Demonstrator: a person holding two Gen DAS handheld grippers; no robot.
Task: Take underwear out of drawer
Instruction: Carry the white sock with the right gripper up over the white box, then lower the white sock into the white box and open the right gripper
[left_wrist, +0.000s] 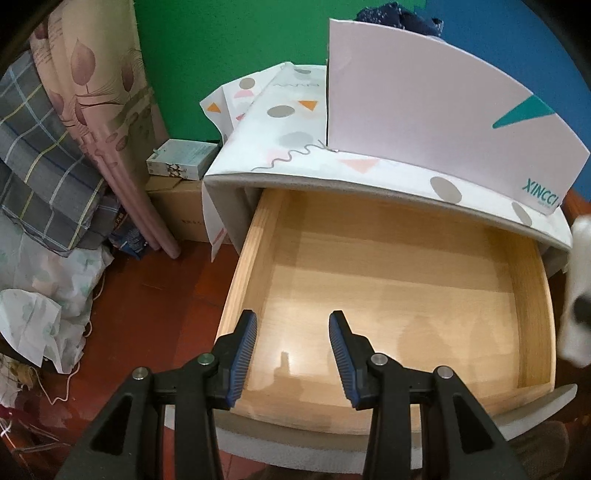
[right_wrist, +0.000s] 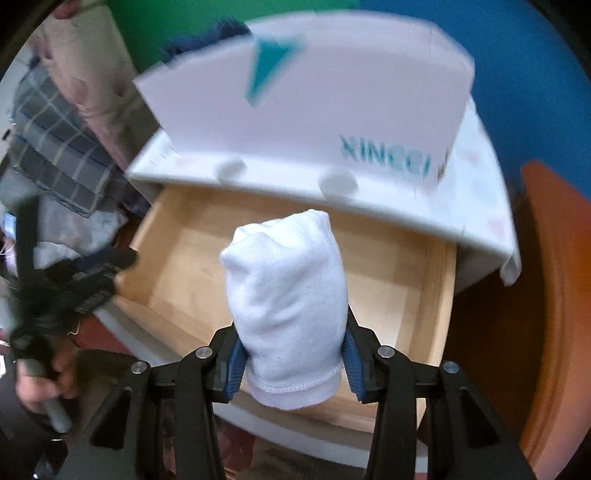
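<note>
Right hand-held gripper (right_wrist: 293, 363) angles downward, pinching seemingly rolled white underwear (right_wrist: 286, 306) above the drawer (right_wrist: 177, 258)

A home bedroom: curtain (left_wrist: 110, 122), folded bedding (left_wrist: 44, 162), wooden drawer (left_wrist: 399, 295).

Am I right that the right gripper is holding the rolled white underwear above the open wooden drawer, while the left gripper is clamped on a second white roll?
Not quite. The right gripper does hold the rolled white underwear above the open wooden drawer, but the left gripper grips nothing: in the left wrist view its jaws stand apart with only the bare drawer floor between them.
</note>
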